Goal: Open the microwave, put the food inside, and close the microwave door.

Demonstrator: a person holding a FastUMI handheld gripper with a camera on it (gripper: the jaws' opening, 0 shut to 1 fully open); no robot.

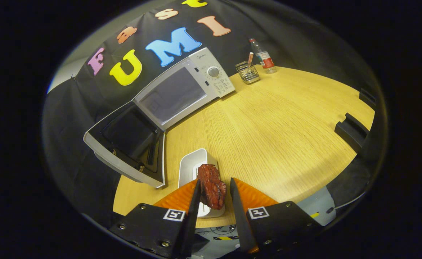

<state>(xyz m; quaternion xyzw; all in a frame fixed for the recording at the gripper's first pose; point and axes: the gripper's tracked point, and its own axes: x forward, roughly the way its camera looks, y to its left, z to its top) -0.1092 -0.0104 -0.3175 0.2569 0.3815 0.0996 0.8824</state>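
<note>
The white microwave (211, 77) stands at the back of the round wooden table (275, 136), against the booth wall. Its door (128, 144) is swung wide open to the left, with the dark inner side showing, and the grey cavity (173, 95) is exposed. A dark red chunk of food (212, 185) stands upright between my fingers, over a white rectangular dish (193, 163) at the table's near edge. My gripper (214, 194) is shut on the food; the left finger touches it and the right finger sits tight beside it.
A wire holder with a stick in it (248, 72) and a plastic water bottle (263, 57) stand at the back, right of the microwave. Dark blocks (351, 131) sit at the table's right edge. Bare wood lies between the dish and the microwave.
</note>
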